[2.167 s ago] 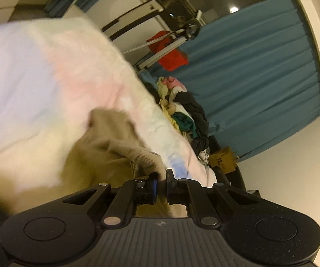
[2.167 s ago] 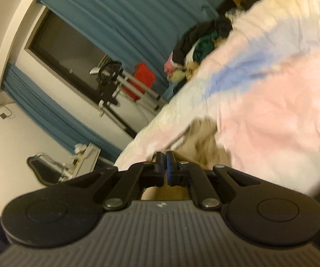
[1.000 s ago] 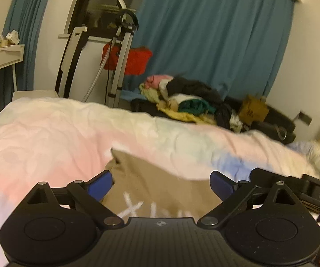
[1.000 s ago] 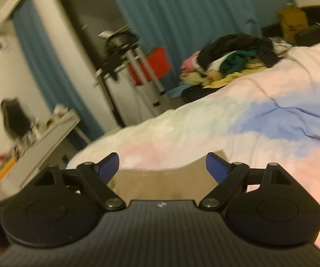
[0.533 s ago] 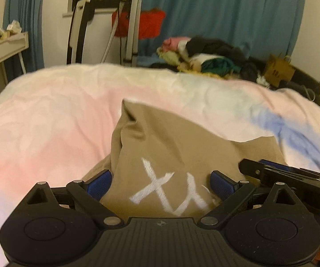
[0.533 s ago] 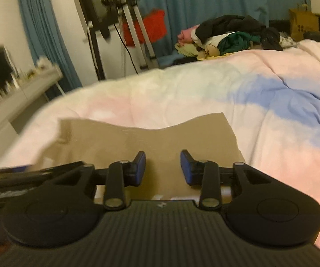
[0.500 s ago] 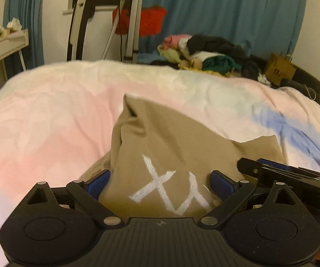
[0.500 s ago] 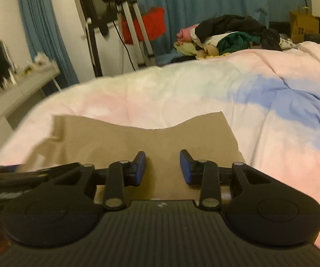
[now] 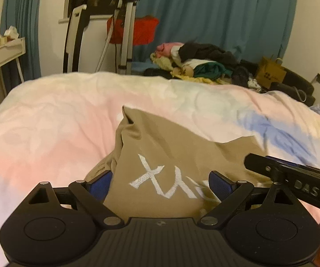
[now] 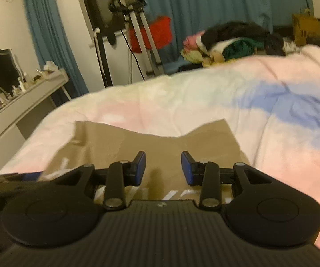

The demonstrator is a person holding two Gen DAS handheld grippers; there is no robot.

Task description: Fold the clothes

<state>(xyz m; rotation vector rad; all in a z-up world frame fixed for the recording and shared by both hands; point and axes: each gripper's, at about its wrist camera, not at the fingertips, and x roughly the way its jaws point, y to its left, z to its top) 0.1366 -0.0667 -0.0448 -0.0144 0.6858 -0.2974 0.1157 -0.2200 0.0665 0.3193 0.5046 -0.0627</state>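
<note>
- Tan knit cloth, the garment (image 9: pixel 173 155), lies on the bed directly under both tongs, partly folded, with white brush-stroke lettering (image 9: pixel 157 178) on its upper face.
- Left tongs (image 9: pixel 157 183): jaws spread wide, blue pads either side of the lettering, nothing pressed between them.
- Right tongs (image 10: pixel 163 169): jaws have just been closing to a narrower gap, yet the pads stand apart above the cloth and grip nothing. In the left wrist view this tool enters from the right edge, just beside the garment.
- Step in hand, as judged: between folds, both tools released and placed over the near part for a fresh grasp.
- Next move, as judged: pinch one layer at two near points, lift and carry it across evenly. The fabric looks soft and limp, so it is likely to sag and crease.
- Far edge of the garment is uneven, with a dip in the middle and a rumpled left corner (image 9: pixel 129 120).
- Duvet (image 10: pixel 271 102) beneath is puffy and wrinkled, in pastel pink, white and blue.
- Beyond the bed: a heap of mixed clothes (image 9: pixel 200 64), still unfolded; a metal-framed stand with a red item (image 9: pixel 135 31); teal pleated curtains (image 9: pixel 215 11).
</note>
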